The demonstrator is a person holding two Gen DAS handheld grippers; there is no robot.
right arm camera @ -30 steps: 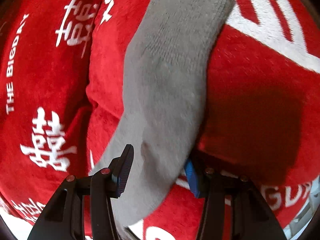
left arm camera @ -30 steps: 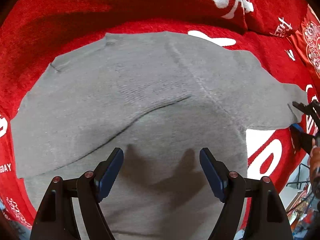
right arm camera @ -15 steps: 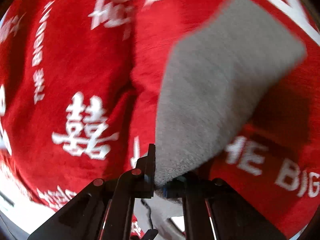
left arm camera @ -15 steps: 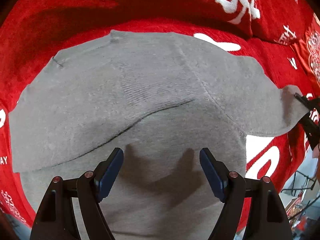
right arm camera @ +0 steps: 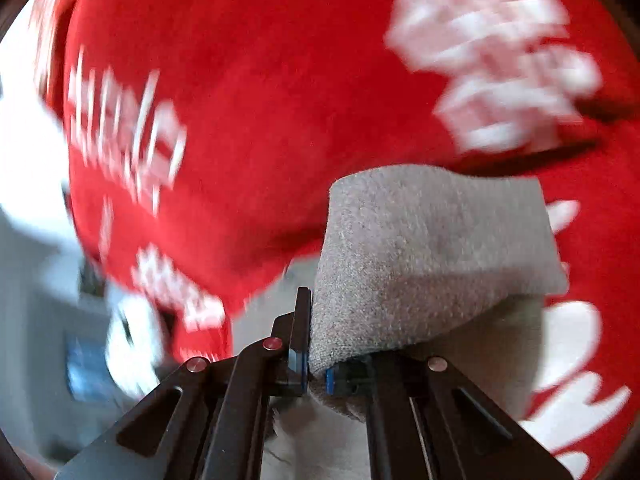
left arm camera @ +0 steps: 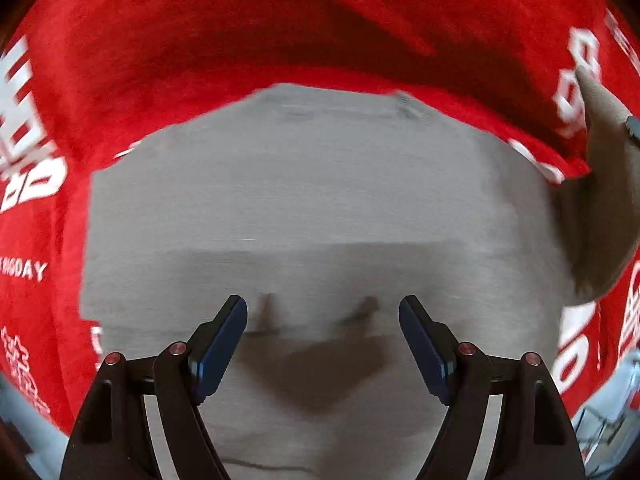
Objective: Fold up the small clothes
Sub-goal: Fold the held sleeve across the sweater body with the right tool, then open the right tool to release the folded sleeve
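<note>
A: What's under it all?
B: A red blanket (left arm camera: 248,32) printed with white lettering, pale floor beyond its edge.
A: The garment?
B: A grey knit sweater (left arm camera: 320,200) lies flat on it, below the left gripper (left arm camera: 323,312), jaws wide and empty. The right gripper (right arm camera: 317,364) pinches its sleeve (right arm camera: 432,248), lifted.

Lying flat on the blanket (left arm camera: 280,24): the sweater (left arm camera: 312,200), directly beneath the left gripper (left arm camera: 323,320). At far right, its sleeve (right arm camera: 432,248) rising off the blanket, pinched in the right gripper (right arm camera: 316,368).
</note>
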